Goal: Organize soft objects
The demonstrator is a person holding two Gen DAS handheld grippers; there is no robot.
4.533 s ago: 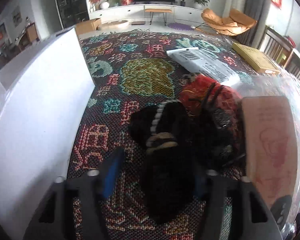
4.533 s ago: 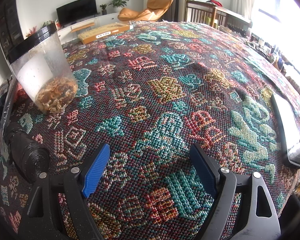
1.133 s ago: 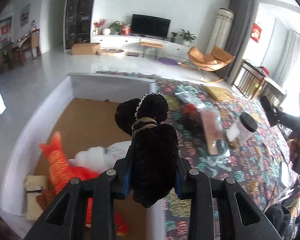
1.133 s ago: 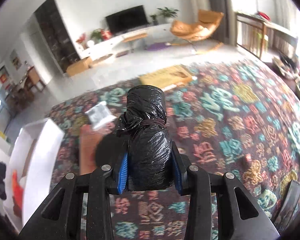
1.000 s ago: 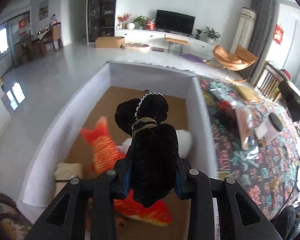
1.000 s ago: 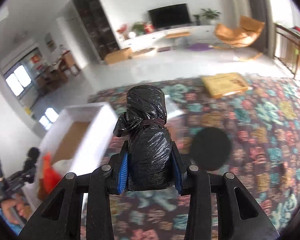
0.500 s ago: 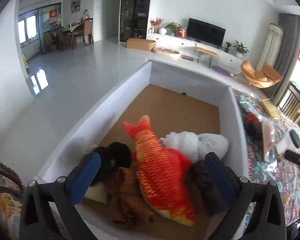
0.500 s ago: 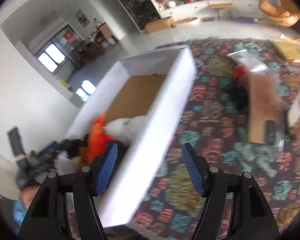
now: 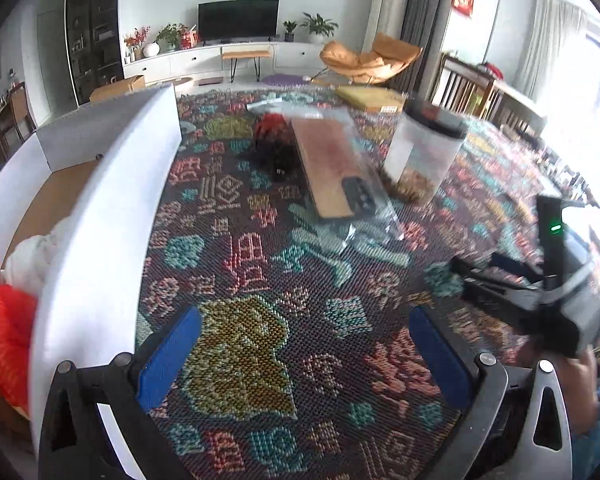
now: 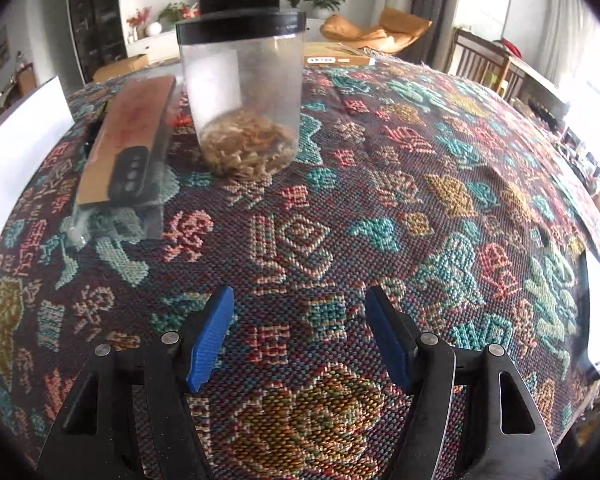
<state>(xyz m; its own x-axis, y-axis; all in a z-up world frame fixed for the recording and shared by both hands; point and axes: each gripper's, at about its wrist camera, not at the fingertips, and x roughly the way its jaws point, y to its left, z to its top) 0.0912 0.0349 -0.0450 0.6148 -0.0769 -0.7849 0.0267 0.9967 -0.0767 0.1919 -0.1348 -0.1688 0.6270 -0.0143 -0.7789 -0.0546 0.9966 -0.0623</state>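
Both bundles gone, left gripper and right gripper gape empty; box cropped.

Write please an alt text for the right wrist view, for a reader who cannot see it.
The open right gripper is empty above a patterned woven tablecloth. Farther away stands a clear jar with a black lid and dried pieces inside, and left of it lies a brown packet in clear wrap. A white box is at the left edge.
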